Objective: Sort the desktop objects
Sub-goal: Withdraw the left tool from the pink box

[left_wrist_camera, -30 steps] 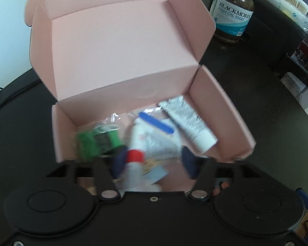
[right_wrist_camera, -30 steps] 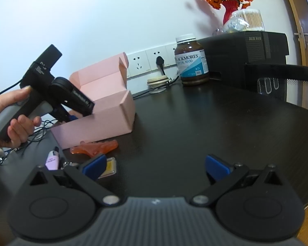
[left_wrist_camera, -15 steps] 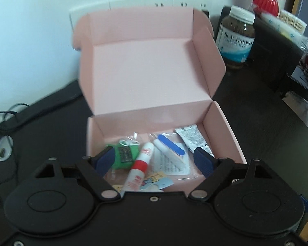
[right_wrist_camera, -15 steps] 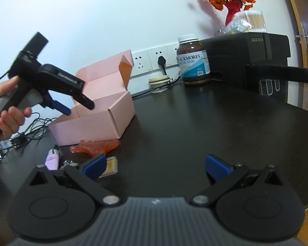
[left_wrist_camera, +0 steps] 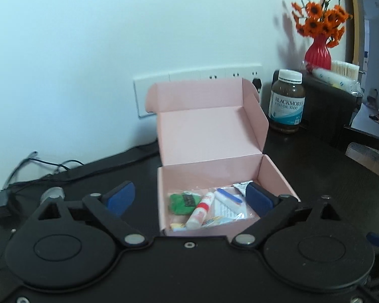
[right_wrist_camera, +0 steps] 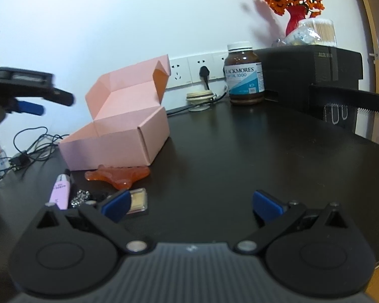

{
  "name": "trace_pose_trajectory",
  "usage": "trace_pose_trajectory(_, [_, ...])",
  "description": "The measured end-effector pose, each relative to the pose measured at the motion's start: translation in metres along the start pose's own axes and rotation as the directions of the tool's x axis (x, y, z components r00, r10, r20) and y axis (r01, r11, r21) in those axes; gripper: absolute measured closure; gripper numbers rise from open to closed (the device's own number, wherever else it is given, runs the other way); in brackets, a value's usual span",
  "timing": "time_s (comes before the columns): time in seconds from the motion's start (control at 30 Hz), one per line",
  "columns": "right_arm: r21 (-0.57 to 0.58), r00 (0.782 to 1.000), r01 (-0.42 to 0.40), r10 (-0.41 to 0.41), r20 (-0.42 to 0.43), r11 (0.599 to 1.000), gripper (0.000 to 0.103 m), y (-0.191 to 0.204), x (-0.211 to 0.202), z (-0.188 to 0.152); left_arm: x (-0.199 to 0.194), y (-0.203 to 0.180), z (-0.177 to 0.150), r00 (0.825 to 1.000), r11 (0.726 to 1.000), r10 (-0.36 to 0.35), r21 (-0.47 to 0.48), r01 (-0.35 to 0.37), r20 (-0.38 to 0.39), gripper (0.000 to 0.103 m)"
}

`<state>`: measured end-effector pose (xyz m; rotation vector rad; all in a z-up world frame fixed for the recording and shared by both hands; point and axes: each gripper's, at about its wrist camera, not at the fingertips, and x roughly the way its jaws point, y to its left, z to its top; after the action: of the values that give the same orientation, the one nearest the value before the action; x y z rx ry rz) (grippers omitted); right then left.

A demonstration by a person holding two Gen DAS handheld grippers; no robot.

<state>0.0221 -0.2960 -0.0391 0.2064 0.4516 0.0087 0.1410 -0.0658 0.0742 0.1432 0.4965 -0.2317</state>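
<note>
Left hand-held gripper point(left_wrist_camera: 189, 197) now back from the pink box point(left_wrist_camera: 275, 176) and higher than a second ago, when its fingers were down among the contents; jaws opening, standing wide, nothing between the pads. White tube with red band point(left_wrist_camera: 200, 210), a second ago right at the fingertips, now lying free on the box floor beside the green pouch point(left_wrist_camera: 183, 202), with the blue nail file point(left_wrist_camera: 228, 195) and silver-grey tube point(left_wrist_camera: 242, 186) to the right over a clear plastic sleeve. Reads as a drop-off finished: one more item counted as sorted, left gripper free for the next pick. Seen from the right wrist, left hand-held gripper point(right_wrist_camera: 30, 103) hanging in the air to the left of the box, well clear of it. Right hand-held gripper point(right_wrist_camera: 189, 205) in the same place as before, low over the dark surface point(right_wrist_camera: 240, 164), jaws wide and empty. Still outside the box, on the surface just in front of it: orange translucent comb-like piece point(right_wrist_camera: 118, 176) touching or nearly touching the front wall, lilac tube point(right_wrist_camera: 60, 194), small gold-coloured square case point(right_wrist_camera: 139, 200) partly behind the right gripper's left finger, and a dark glittery tangle point(right_wrist_camera: 83, 198), too small to identify. Box itself: pale pink card, lid folded upright at the back, side flaps open, interior already well filled. Likely several picks left.
</note>
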Motion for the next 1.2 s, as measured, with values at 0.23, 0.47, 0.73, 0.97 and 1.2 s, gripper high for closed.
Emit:
trace_pose_trajectory(0.23, [-0.033, 1.000, 0.001, -0.002, -0.029, 0.999, 0.001, 0.010, 0.006, 0.002, -0.032, 0.000, -0.028, 0.995, 0.997, 0.050, 0.058, -0.055, 0.086, 0.002])
trace_pose_trajectory(0.47, [-0.071, 0.999, -0.002, -0.001, -0.053, 0.997, 0.001, 0.022, 0.010, 0.003, -0.038, 0.006, -0.041, 0.986, 0.995, 0.093, 0.027, -0.097, 0.137, 0.000])
trace_pose_trajectory(0.73, [-0.094, 0.998, 0.020, -0.026, -0.064, 0.995, 0.001, 0.026, 0.014, 0.004, -0.025, 0.028, -0.056, 0.987, 0.994, 0.091, -0.064, -0.084, 0.132, 0.000])
trace_pose_trajectory(0.97, [-0.088, 0.997, 0.011, -0.018, -0.074, 0.996, 0.001, 0.026, 0.014, 0.005, -0.014, 0.045, -0.062, 0.991, 0.988, 0.099, -0.130, -0.087, 0.086, 0.000])
trace_pose_trajectory(1.2, [-0.123, 0.995, 0.030, -0.041, -0.091, 0.992, 0.001, 0.031, 0.015, 0.005, -0.011, 0.044, -0.066, 0.991, 0.989, 0.115, -0.099, -0.109, 0.064, 0.000])
